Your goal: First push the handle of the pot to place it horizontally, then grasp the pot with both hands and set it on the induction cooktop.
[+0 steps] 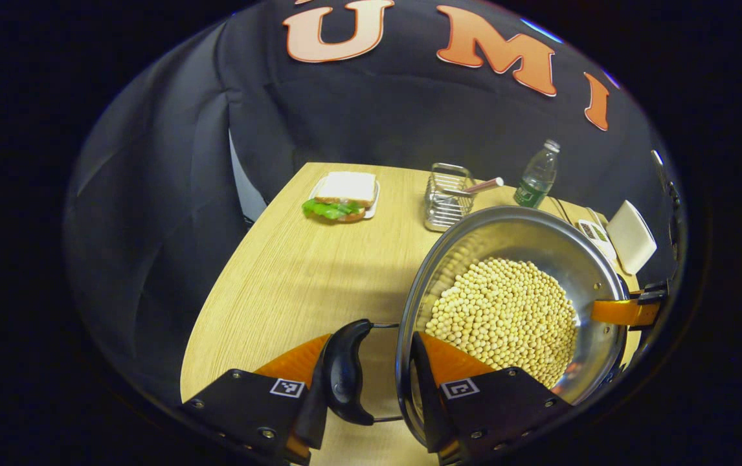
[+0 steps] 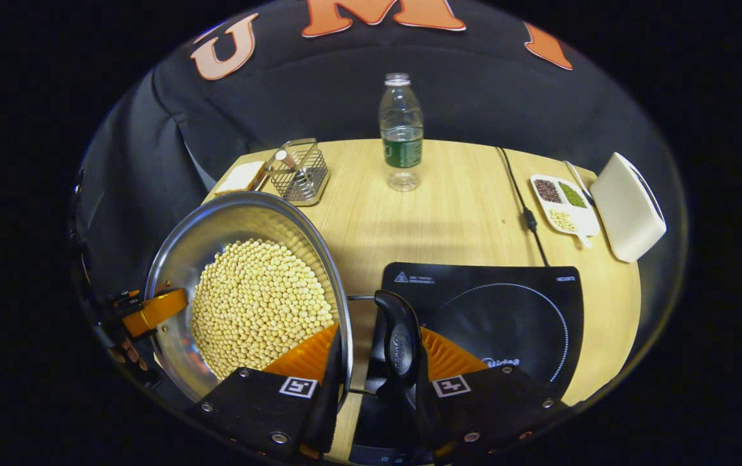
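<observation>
**A:** Pot [image 1: 513, 304] first: where did you have it?

**B:** You had it between your two grippers, above the near part of the table [image 1: 293, 272], its bowl full of pale round beans [image 1: 507, 317]. In the right gripper view the pot [image 2: 241, 285] sat to the left of the induction cooktop [image 2: 494, 317], not over its ring.

**A:** And the left gripper [image 1: 371, 382]?

**B:** Your left gripper straddled the pot's near side. One finger lay inside the rim against the wall, the other outside the black side handle [image 1: 345, 372], so both rim and handle sat in the gap. The jaws were partly open around them; whether the fingers pressed tight, I could not tell.

**A:** The right gripper [image 2: 371, 382]?

**B:** Much the same on the opposite side. One finger reached inside the rim, the other sat beyond the second black handle [image 2: 400, 346], partly open around them. From the left gripper view you could see its orange finger [image 1: 623, 312] at the far rim.

**A:** What else was on the table?

**B:** A sandwich [image 1: 342, 197] on a plate at the far corner, a wire basket [image 1: 445, 197] holding a utensil, a water bottle [image 2: 401, 133], a divided dish of grains [image 2: 564, 204], a white box [image 2: 627, 207] and the cooktop's cord [image 2: 520, 200].
</observation>
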The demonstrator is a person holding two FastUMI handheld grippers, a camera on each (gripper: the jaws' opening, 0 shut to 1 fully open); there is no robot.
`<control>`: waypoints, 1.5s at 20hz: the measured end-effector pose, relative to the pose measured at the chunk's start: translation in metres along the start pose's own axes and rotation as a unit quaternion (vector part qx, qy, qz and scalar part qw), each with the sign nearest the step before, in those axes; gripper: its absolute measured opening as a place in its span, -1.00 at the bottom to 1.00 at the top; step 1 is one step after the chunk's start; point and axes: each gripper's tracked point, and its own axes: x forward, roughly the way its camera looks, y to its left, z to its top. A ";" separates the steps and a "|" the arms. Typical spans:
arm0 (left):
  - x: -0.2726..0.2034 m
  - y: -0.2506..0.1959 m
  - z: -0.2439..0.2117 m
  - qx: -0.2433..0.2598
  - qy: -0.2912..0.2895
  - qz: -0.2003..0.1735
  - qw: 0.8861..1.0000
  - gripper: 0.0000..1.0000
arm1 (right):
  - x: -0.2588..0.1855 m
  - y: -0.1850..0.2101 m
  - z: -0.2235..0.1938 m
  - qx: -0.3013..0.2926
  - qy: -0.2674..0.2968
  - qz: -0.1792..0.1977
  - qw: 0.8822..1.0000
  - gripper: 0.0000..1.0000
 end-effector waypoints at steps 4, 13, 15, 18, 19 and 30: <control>0.004 -0.001 0.005 0.020 -0.006 -0.019 1.000 0.17 | -0.023 -0.036 -0.004 0.023 -0.007 -0.012 1.000 -0.07; 0.017 -0.007 0.010 0.056 -0.004 -0.053 0.997 0.22 | -0.056 -0.121 -0.024 0.069 -0.009 -0.038 0.997 0.00; 0.017 -0.006 0.012 0.060 -0.004 -0.059 0.996 0.22 | -0.061 -0.141 -0.027 0.075 -0.011 -0.043 0.996 0.00; 0.018 -0.006 0.015 0.067 -0.003 -0.065 0.996 0.22 | -0.070 -0.165 -0.029 0.081 -0.010 -0.050 0.995 -0.07; 0.018 -0.006 0.016 0.067 -0.003 -0.067 0.995 0.22 | -0.073 -0.172 -0.029 0.083 -0.009 -0.052 0.995 -0.07; 0.021 -0.009 0.015 0.071 0.011 -0.064 0.995 0.22 | -0.070 -0.229 -0.039 0.078 0.002 -0.051 0.996 0.00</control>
